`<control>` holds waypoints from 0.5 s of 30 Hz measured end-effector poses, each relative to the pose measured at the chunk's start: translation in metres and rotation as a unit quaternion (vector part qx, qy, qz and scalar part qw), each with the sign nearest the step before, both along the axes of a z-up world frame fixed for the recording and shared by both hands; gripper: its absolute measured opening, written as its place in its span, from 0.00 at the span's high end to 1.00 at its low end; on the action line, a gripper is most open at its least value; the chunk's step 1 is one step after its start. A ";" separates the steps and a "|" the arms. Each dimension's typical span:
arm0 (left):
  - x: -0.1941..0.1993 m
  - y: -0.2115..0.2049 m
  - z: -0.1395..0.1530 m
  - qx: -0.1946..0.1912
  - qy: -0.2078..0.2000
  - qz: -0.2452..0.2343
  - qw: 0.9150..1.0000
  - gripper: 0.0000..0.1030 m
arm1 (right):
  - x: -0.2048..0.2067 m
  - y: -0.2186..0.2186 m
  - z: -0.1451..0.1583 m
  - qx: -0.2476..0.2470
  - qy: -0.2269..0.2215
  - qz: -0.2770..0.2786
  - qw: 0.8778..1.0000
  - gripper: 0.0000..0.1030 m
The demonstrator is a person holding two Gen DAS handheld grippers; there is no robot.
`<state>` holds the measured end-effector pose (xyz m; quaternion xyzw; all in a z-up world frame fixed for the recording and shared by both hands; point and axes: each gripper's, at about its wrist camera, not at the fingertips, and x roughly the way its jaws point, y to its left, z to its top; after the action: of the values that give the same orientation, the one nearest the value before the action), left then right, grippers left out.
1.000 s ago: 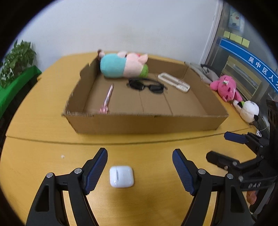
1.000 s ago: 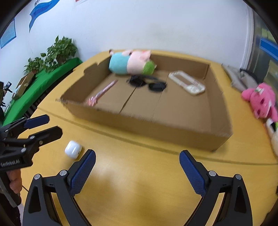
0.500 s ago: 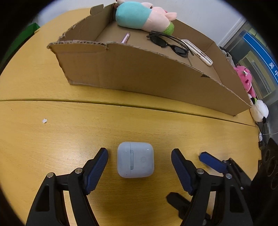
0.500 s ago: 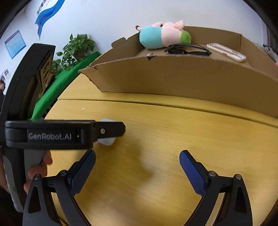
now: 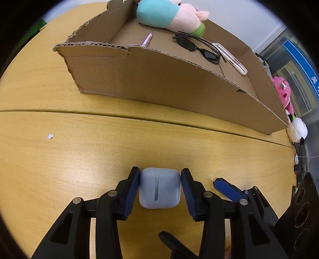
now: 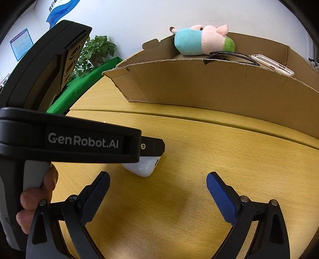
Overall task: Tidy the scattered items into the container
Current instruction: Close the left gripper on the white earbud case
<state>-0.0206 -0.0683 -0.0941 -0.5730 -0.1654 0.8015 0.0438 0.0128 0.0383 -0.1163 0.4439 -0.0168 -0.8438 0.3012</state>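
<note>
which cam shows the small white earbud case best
The left wrist view: the small white rounded earbud case lies whole on the wooden table, framed by the closing left gripper, pads at its sides. The right wrist view shows only one corner under the left gripper's black body.

three plush toys (image 5: 171, 15), one cardboard box (image 5: 159, 77), one earbud case (image 5: 159, 188)

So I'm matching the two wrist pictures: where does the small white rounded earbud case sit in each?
Left wrist view: the small white rounded earbud case lies low in the middle, on the yellow wooden table, between the closing blue pads of the left gripper.
Right wrist view: the case is left of centre, half hidden under the left gripper's black finger.
Shared landmark: the shallow brown cardboard box beyond it.
</note>
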 end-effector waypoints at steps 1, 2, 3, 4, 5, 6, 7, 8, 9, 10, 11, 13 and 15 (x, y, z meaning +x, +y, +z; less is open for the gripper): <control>0.000 -0.001 0.000 0.003 -0.002 0.004 1.000 0.60 | -0.001 0.000 0.000 -0.002 -0.001 -0.004 1.000 0.04; 0.001 -0.001 0.000 0.004 -0.005 0.005 1.000 0.60 | -0.003 -0.001 0.000 0.000 0.000 -0.009 1.000 0.04; 0.001 0.000 0.000 0.005 -0.007 0.004 1.000 0.60 | -0.002 -0.001 0.000 0.001 0.000 -0.011 1.000 0.05; 0.001 0.000 0.000 0.006 -0.010 0.004 1.000 0.60 | -0.003 -0.002 0.001 -0.001 0.000 -0.008 1.000 0.08; 0.000 -0.001 0.000 0.009 -0.012 0.006 1.000 0.60 | -0.004 -0.003 0.001 -0.007 -0.001 -0.003 1.000 0.09; 0.000 -0.003 0.000 0.013 -0.014 0.009 1.000 0.60 | -0.003 -0.002 0.001 -0.011 -0.002 -0.001 1.000 0.09; 0.000 -0.004 0.000 0.017 -0.016 0.010 1.000 0.60 | -0.003 -0.002 0.001 -0.015 -0.003 0.002 1.000 0.10; 0.000 -0.004 -0.001 0.021 -0.019 0.011 1.000 0.60 | -0.003 -0.002 0.001 -0.020 -0.004 0.005 1.000 0.10; 0.000 -0.005 -0.001 0.026 -0.020 0.012 0.999 0.60 | -0.003 -0.003 0.001 -0.023 -0.005 0.009 1.000 0.12; 0.000 -0.006 -0.001 0.031 -0.022 0.015 0.999 0.60 | -0.003 -0.004 0.001 -0.029 -0.007 0.015 0.999 0.16; 0.000 -0.006 -0.002 0.040 -0.024 0.017 0.999 0.60 | -0.003 -0.005 0.001 -0.033 -0.008 0.019 0.999 0.17; 0.000 -0.003 -0.002 0.051 -0.026 0.014 0.998 0.60 | -0.001 -0.010 0.000 -0.028 -0.007 0.033 0.999 0.30; 0.001 0.001 -0.001 0.042 -0.025 0.012 0.999 0.60 | 0.001 -0.015 0.000 -0.029 -0.009 0.047 0.998 0.39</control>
<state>-0.0198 -0.0672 -0.0955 -0.5886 -0.2065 0.7797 0.0540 0.0137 0.0236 -0.1164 0.4424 -0.0231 -0.8240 0.3534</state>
